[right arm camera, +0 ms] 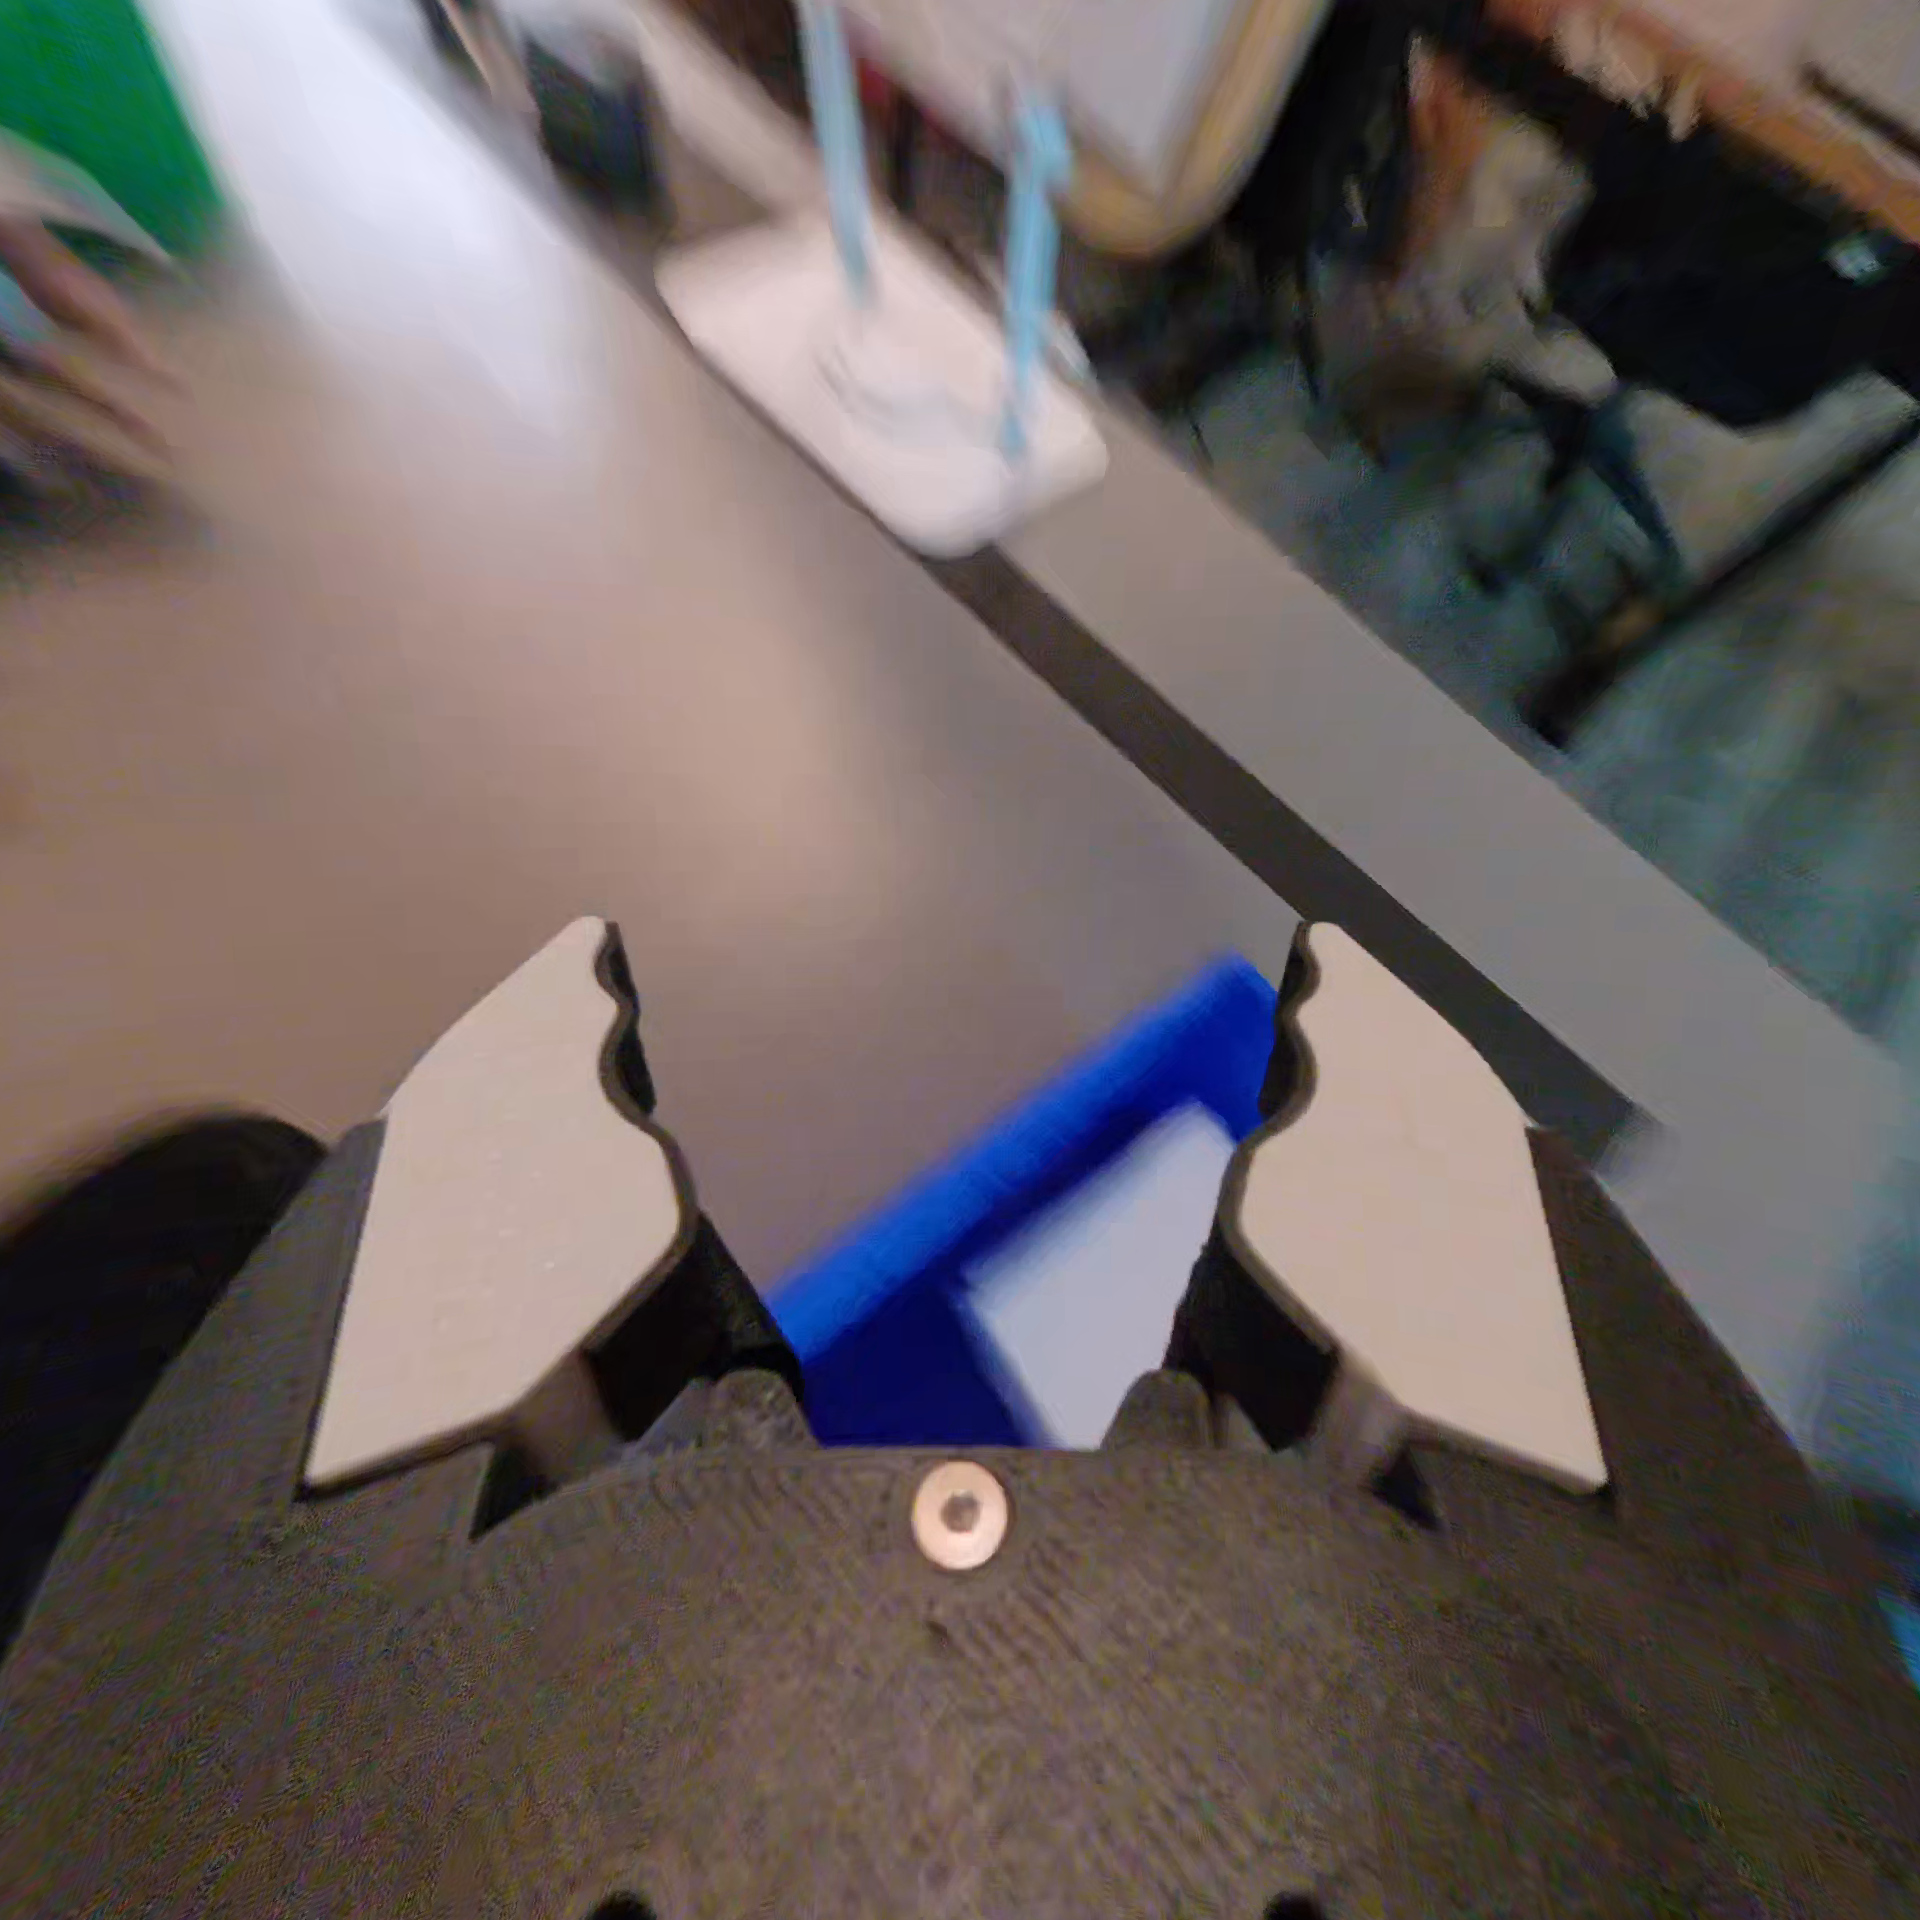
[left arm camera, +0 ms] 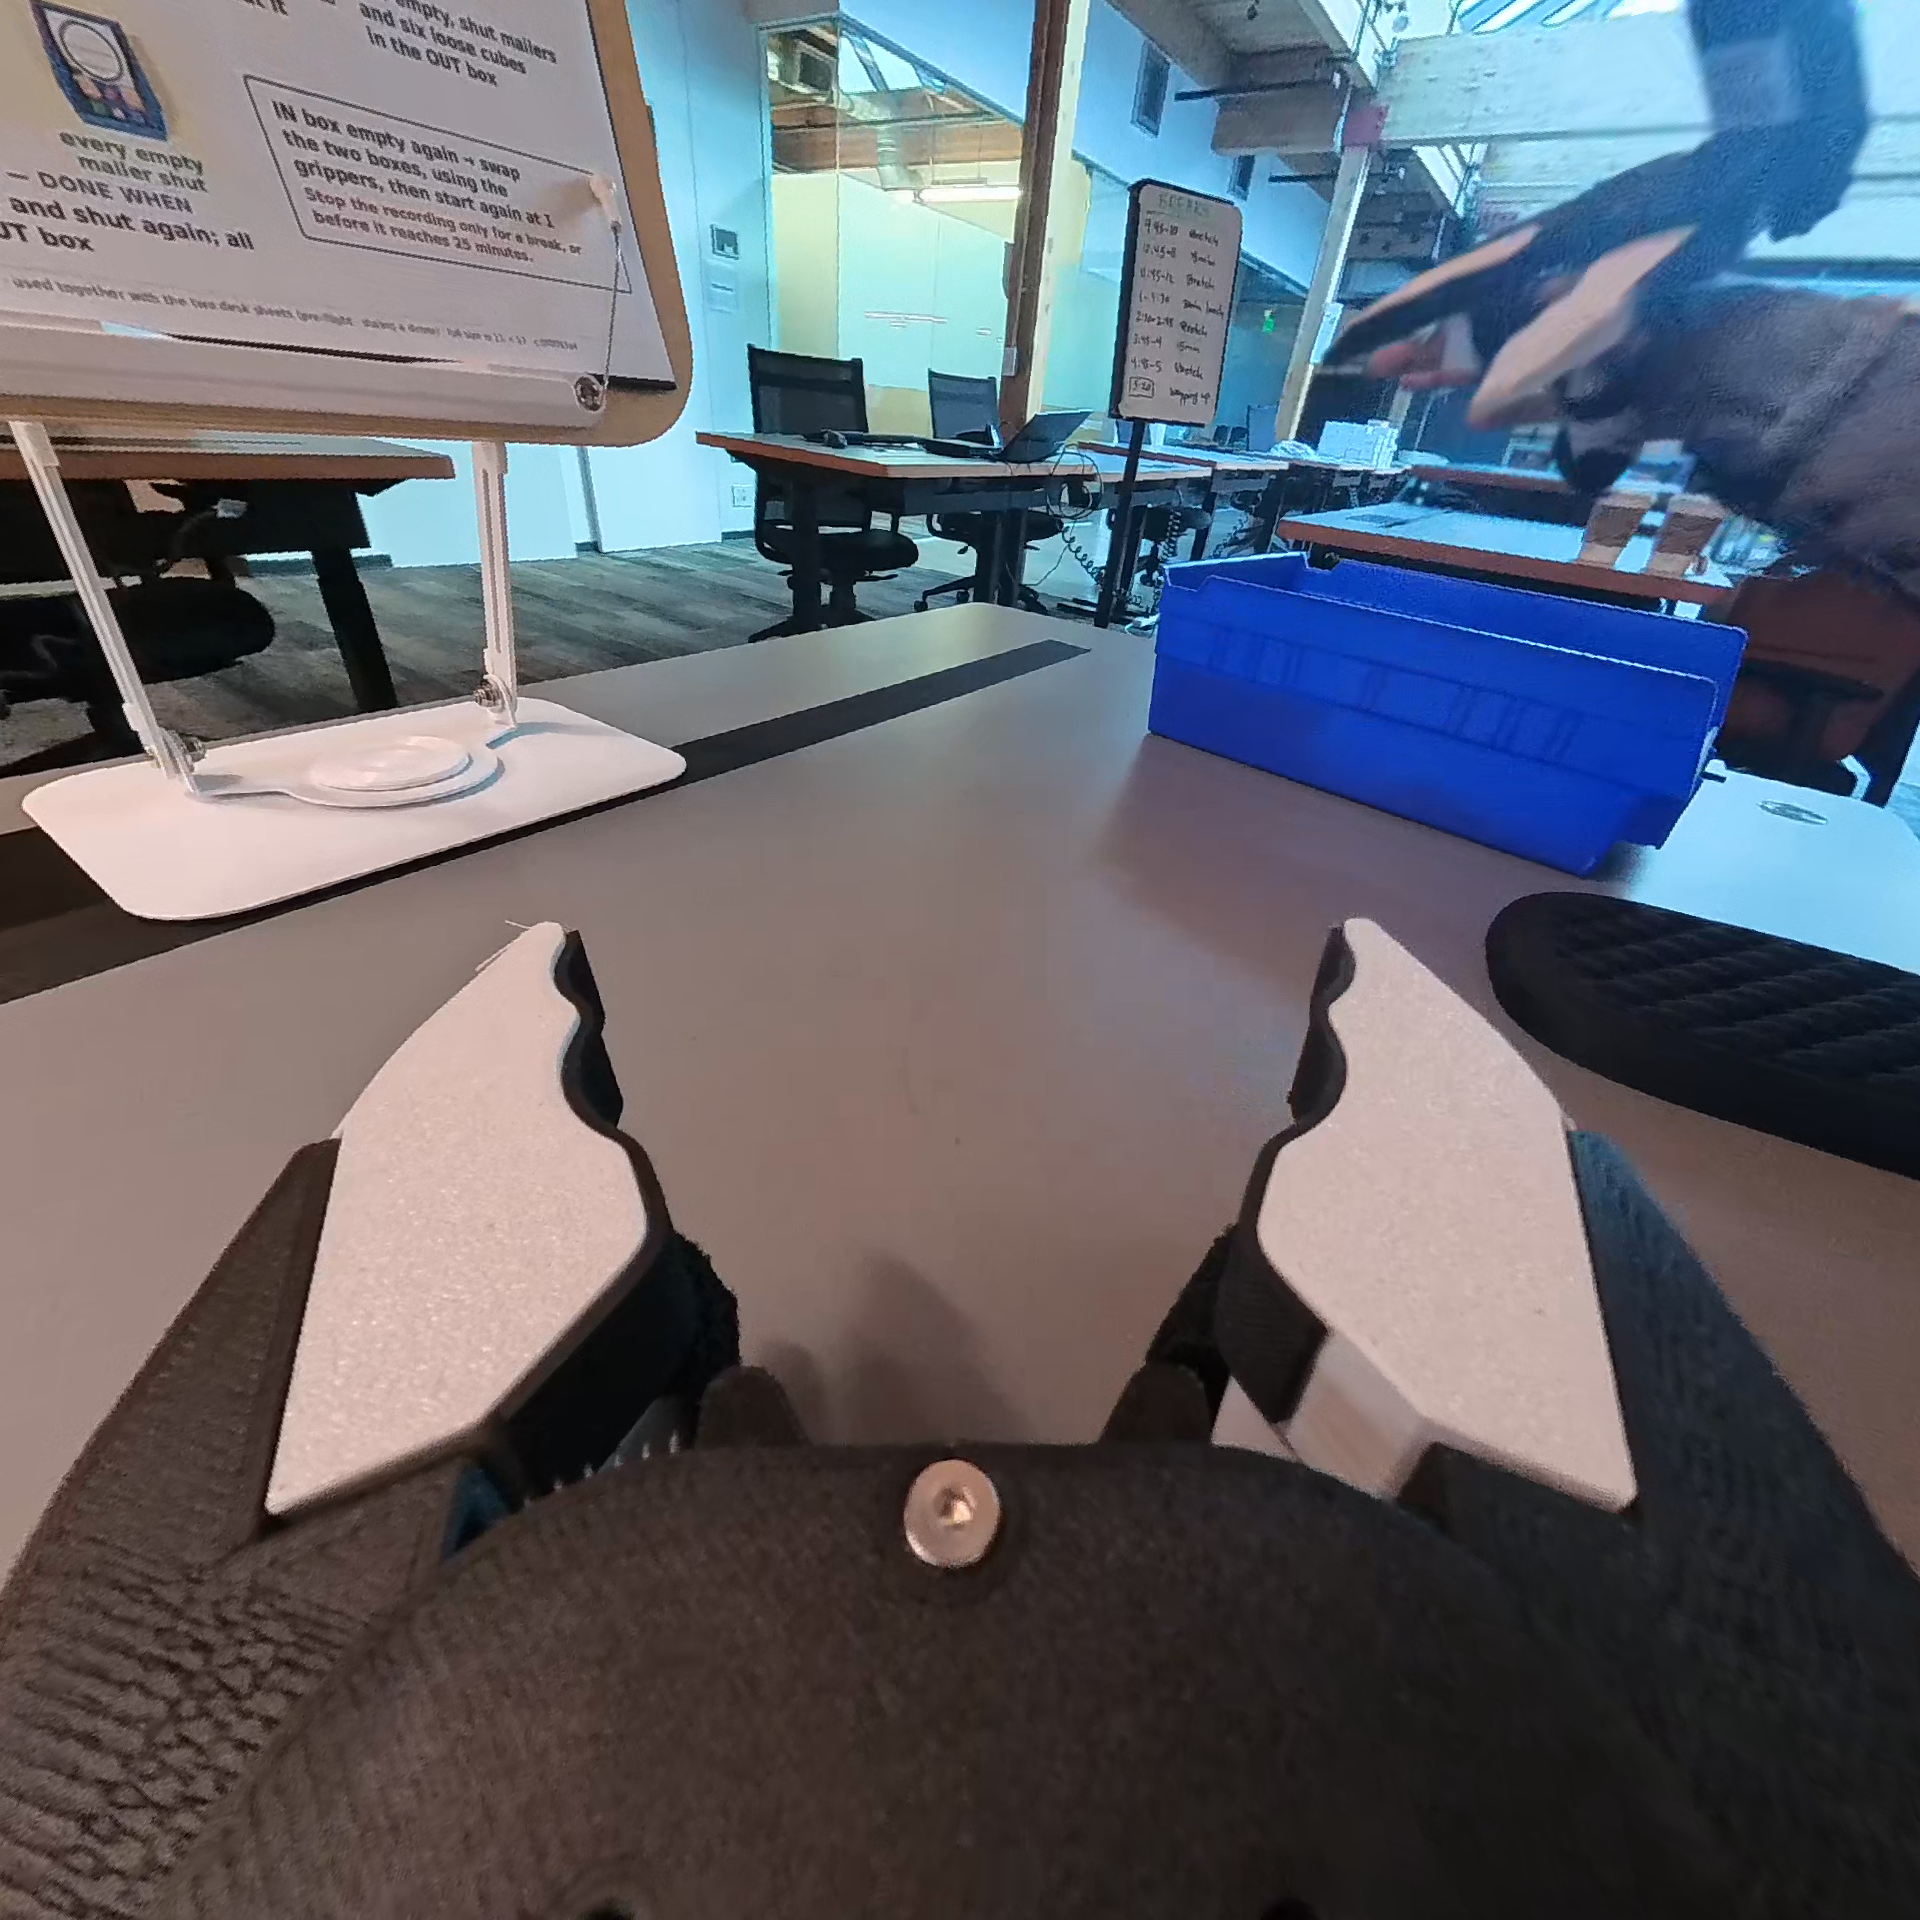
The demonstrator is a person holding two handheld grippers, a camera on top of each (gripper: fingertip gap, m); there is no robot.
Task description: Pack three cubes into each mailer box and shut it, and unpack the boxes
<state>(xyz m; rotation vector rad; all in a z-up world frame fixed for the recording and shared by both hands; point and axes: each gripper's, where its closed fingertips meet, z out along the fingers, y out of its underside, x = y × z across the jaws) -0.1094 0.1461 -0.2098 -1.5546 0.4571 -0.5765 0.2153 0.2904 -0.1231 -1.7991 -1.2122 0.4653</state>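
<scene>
My left gripper (left arm camera: 956,940) is open and empty, low over the grey table (left arm camera: 883,883). A blue bin (left arm camera: 1444,696) stands on the table ahead to the right. My right gripper (right arm camera: 951,940) is open and empty, held high above a corner of the blue bin (right arm camera: 1039,1153); a pale flat thing (right arm camera: 1101,1257), perhaps a mailer box, lies inside it. This view is blurred by motion. The right gripper also shows blurred in the left wrist view (left arm camera: 1475,322), in the air above the bin. No cubes are in sight.
A white stand (left arm camera: 343,800) holding an instruction board (left arm camera: 312,197) sits at the back left; it also shows in the right wrist view (right arm camera: 894,405). A black textured pad (left arm camera: 1704,1018) lies at the right. A dark strip (left arm camera: 883,707) runs across the table. Desks and chairs stand beyond. From the right gripper's tips to the pale flat thing (right arm camera: 1101,1257) is close to 15 cm.
</scene>
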